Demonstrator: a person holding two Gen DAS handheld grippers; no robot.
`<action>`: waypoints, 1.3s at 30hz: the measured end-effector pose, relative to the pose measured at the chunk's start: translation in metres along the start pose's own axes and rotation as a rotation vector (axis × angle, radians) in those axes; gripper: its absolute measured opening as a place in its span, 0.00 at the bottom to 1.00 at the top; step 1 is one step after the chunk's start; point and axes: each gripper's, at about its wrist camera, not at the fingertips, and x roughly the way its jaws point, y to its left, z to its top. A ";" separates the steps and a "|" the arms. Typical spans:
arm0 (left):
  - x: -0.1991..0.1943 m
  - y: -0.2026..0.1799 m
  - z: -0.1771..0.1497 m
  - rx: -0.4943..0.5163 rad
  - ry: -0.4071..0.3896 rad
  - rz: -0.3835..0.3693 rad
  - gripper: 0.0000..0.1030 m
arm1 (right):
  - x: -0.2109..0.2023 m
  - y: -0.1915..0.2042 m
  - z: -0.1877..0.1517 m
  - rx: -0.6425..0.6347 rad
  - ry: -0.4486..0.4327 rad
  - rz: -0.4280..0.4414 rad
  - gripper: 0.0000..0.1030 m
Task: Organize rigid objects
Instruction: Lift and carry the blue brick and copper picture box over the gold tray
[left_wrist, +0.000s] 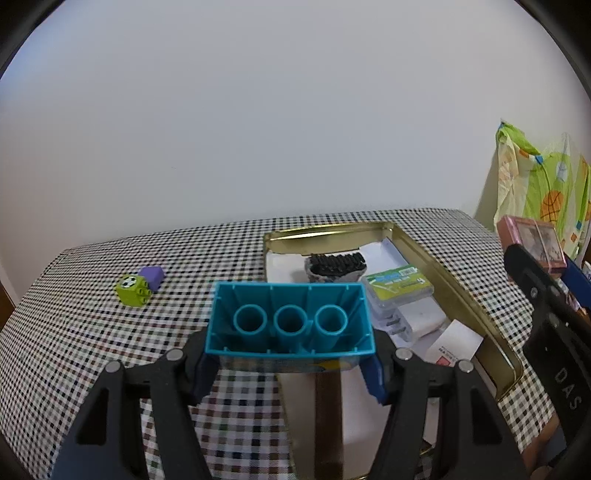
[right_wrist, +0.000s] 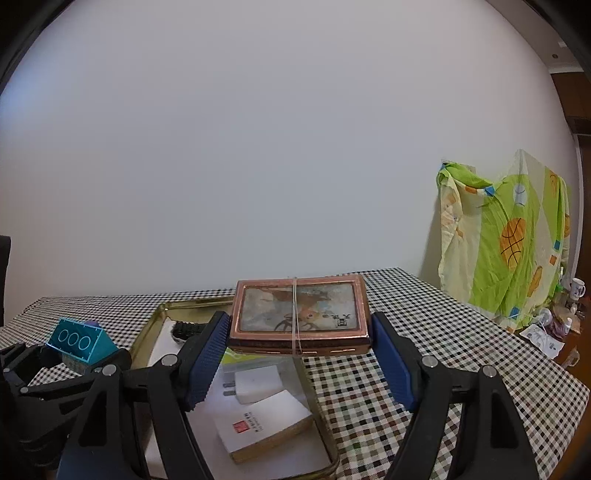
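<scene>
So, left wrist view first: our left gripper has its fingers closed on the ends of a teal building block, held up off the bench with its hollow underside and three round tubes facing the camera. Behind it on the checkered cloth sits a gold tin tray, and inside we can see a black brush, a clear box with a green label, a white charger plug and a white booklet. Off to the left, well apart from the tray, a green block with a soccer ball print touches a purple block. Our right gripper pokes in at the right edge, carrying a pink card box.

Right wrist view: our right gripper has its blue fingers pressed against both short ends of that card box, which has a rubber band around it and hangs level above the near right part of the tray. Below it we see the charger and the booklet lying in the tray, and the brush further back. At the left, the left gripper holds the teal block, tilted. A green patterned cloth hangs at the right.
</scene>
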 end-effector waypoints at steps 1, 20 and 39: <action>0.002 -0.004 0.000 0.006 0.003 0.003 0.62 | 0.002 0.000 -0.001 -0.003 0.003 -0.002 0.76; 0.032 -0.019 -0.006 0.041 0.029 0.027 0.62 | 0.035 -0.005 -0.004 0.000 0.046 -0.006 0.76; 0.046 -0.010 -0.005 0.044 0.021 0.017 0.62 | 0.051 0.004 -0.005 -0.053 0.112 0.067 0.76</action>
